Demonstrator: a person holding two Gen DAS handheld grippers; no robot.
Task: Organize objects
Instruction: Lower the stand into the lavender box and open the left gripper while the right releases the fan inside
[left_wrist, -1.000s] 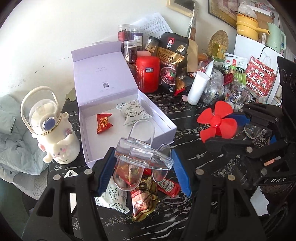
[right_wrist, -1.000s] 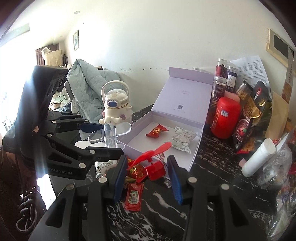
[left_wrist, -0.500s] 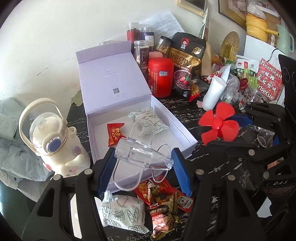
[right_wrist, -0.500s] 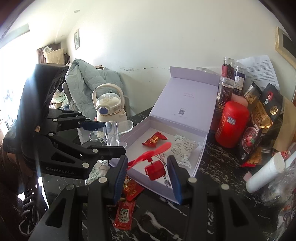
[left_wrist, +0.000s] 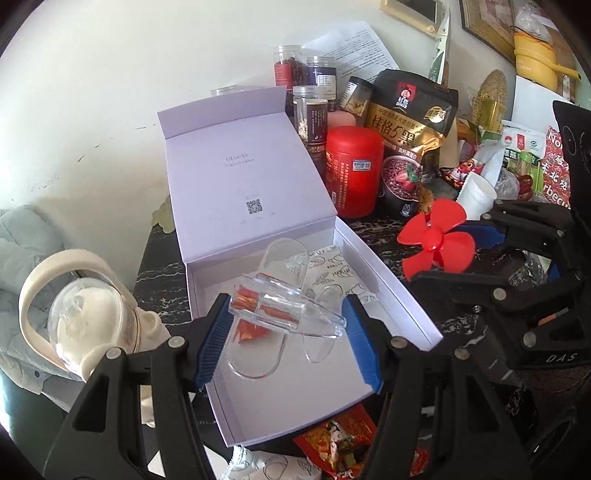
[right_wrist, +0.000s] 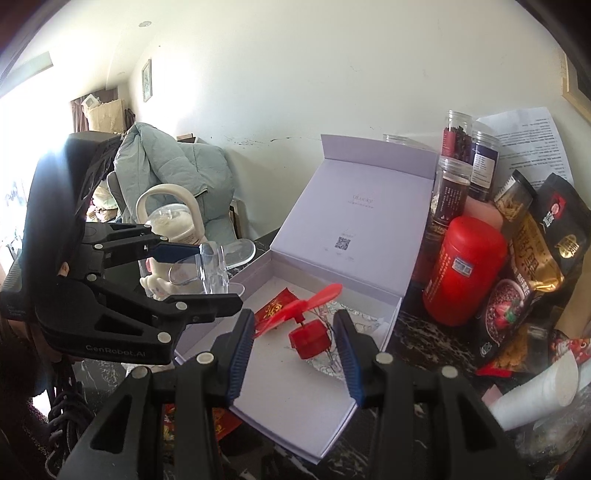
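The left gripper (left_wrist: 286, 334) clamps a clear plastic stand (left_wrist: 284, 310) and the right gripper (right_wrist: 295, 354) pinches a red fan (right_wrist: 308, 332), both over the open lavender box (left_wrist: 391, 295). Inside lie 1 red packet (right_wrist: 275, 308) and 1 white sachet (left_wrist: 332, 269), half hidden. Beyond stands a red canister (left_wrist: 354, 170).

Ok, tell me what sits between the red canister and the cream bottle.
The open lavender box, lid upright, fills that stretch between the red canister and the cream bottle; the left wrist view shows it best.

Bright daylight, heavy fisheye bend

Right wrist view blows out white at its left edge; black corners ring both views; nearest gripper parts look slightly soft.
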